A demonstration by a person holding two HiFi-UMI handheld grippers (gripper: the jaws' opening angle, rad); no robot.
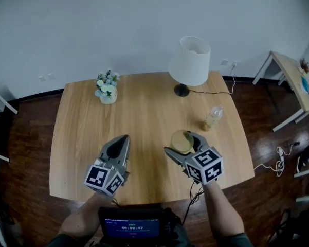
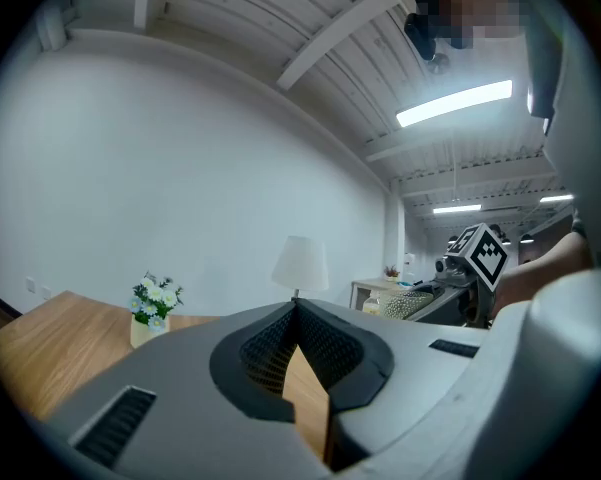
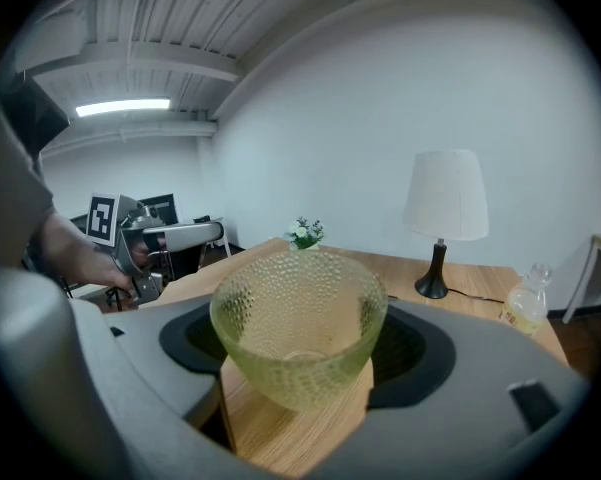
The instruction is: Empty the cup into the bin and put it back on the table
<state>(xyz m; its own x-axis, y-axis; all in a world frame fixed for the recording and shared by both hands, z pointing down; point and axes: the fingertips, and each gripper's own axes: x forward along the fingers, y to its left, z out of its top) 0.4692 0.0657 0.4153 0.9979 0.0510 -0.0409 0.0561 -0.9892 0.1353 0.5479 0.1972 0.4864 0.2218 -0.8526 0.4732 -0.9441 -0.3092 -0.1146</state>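
A yellowish dimpled glass cup [image 1: 182, 141] sits upright between the jaws of my right gripper [image 1: 184, 143], low over the front right part of the wooden table [image 1: 144, 112]. In the right gripper view the cup [image 3: 298, 313] fills the gap between both pads of the right gripper [image 3: 300, 346] and looks empty. My left gripper [image 1: 123, 139] hovers to the left of it over the table's front. Its jaws are closed to a point with nothing in them, as the left gripper view [image 2: 295, 313] also shows. No bin is in view.
A white lamp [image 1: 189, 60] stands at the table's back right, its cord running off the edge. A small pot of flowers [image 1: 108, 89] is at the back left. A plastic bottle [image 1: 212, 118] lies right of the cup. A side table [image 1: 293, 76] and cables [image 1: 280, 156] are at the right.
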